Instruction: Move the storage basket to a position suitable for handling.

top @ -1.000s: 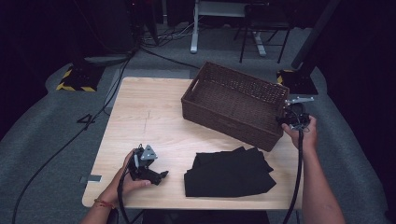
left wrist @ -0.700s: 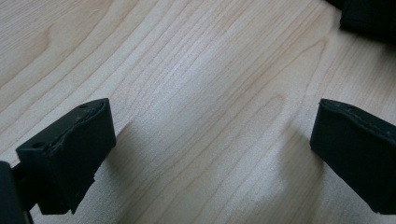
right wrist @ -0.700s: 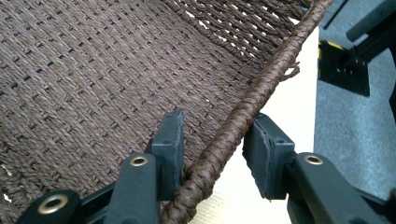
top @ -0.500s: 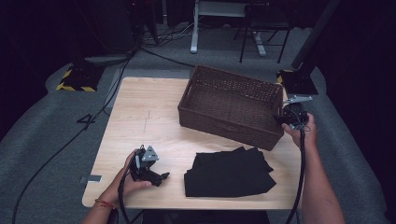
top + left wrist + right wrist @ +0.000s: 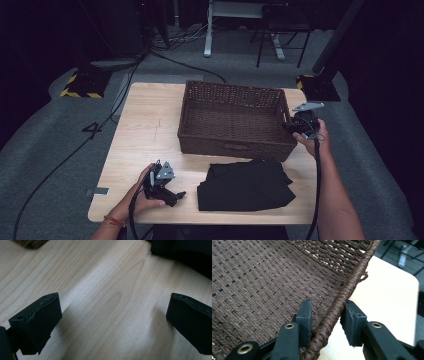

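Note:
A dark brown wicker basket (image 5: 235,89) stands on the back half of the wooden table (image 5: 145,120), square with its edges. My right gripper (image 5: 290,127) is at the basket's right wall; in the right gripper view (image 5: 327,315) its jaws are shut on the braided rim (image 5: 352,282), one pad inside the basket and one outside. A folded black cloth (image 5: 245,185) lies in front of the basket. My left gripper (image 5: 177,197) rests low on the table left of the cloth, open, with bare wood between its jaws (image 5: 112,322). The cloth's edge (image 5: 187,252) lies just beyond them.
The basket's woven inside (image 5: 262,277) has nothing in it. Bare table top (image 5: 387,290) lies right of the rim and across the table's left half. Cables, a desk frame and a yellow-black striped block (image 5: 80,85) are on the grey floor behind.
The basket has swung from a skewed stance to square with the table, its right end held by my right gripper. The left gripper and the cloth stayed put.

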A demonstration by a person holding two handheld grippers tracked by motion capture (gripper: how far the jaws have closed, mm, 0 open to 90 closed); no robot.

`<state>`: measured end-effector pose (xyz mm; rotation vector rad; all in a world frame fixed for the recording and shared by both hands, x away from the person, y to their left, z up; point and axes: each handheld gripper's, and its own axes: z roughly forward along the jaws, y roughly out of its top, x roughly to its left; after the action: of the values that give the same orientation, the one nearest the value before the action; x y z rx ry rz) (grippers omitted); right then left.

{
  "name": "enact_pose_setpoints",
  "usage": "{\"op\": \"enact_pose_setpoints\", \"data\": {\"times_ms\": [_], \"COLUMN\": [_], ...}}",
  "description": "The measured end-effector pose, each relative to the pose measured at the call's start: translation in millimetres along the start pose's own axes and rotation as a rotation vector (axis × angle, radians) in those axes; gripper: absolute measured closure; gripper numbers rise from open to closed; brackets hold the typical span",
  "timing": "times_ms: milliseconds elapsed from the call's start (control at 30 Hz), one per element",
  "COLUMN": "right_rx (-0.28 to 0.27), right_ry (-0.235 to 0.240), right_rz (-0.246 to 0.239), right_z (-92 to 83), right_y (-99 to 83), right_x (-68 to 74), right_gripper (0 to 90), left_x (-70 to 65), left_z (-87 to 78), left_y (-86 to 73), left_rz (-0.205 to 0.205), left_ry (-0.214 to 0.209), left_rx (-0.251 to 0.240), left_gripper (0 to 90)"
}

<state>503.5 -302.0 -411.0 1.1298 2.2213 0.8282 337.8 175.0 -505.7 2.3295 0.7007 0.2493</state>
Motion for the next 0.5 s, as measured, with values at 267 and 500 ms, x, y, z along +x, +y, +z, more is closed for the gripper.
{"op": "enact_pose_setpoints", "data": {"times_ms": [267, 500], "right_rx": [0.001, -0.078], "right_ry": [-0.010, -0.010], "right_rz": [-0.016, 0.013], "right_z": [-15.2, -61.6], "right_y": [6.6, -8.8], "right_x": [15.5, 18.9], "right_gripper": [28.8, 23.4], "left_x": [-24.5, -41.0], "left_z": [1.8, 7.9], "left_y": [1.4, 7.8], "left_rz": [0.049, 0.078], "left_ry": [-0.046, -0.075], "left_rx": [0.000, -0.001], "left_gripper": [0.4, 0.4]}}
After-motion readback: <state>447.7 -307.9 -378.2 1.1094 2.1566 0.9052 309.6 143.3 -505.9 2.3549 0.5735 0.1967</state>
